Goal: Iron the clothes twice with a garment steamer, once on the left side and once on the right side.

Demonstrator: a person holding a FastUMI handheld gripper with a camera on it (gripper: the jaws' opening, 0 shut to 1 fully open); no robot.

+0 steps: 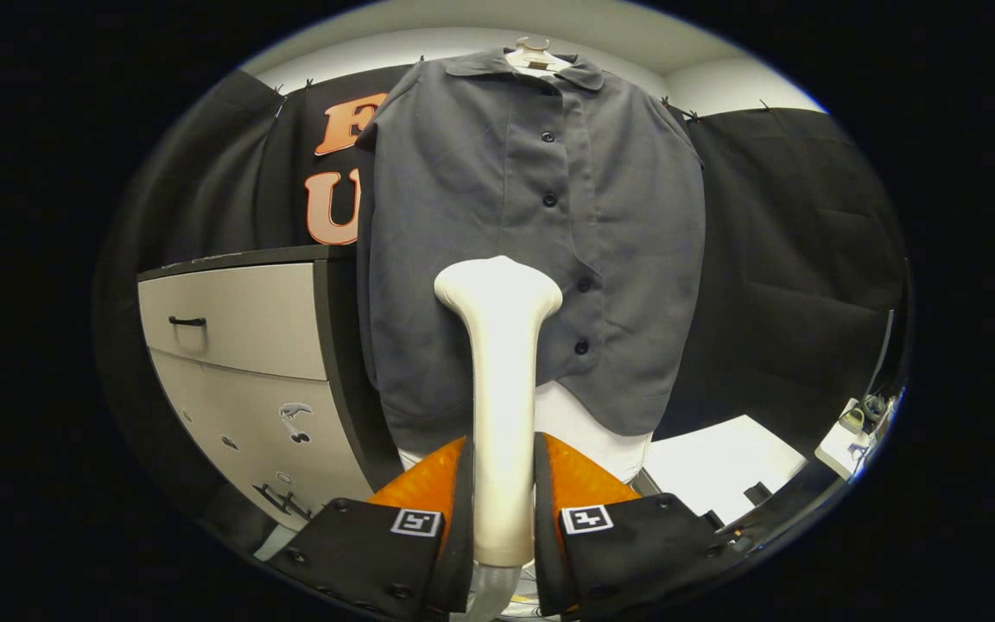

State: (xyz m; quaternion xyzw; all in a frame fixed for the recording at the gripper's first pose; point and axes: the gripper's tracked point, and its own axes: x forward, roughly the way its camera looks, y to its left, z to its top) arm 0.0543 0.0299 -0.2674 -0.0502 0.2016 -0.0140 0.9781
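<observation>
The gripper (503,492) is clamped on the rigid, probably light garment steamer (502,363) by its handle at lower centre, its head against the soft, limp grey shirt (480,199) hanging at upper centre.

A slim cream-white plastic garment steamer (504,406) stands upright between the jaws, both pressing its handle, its flared head up against the cloth. Just beyond it hangs a dark grey button-front shirt with a collar (532,242), on a pale hanger (534,56); the steamer's head lies on the lower middle, just beside the button row.
</observation>
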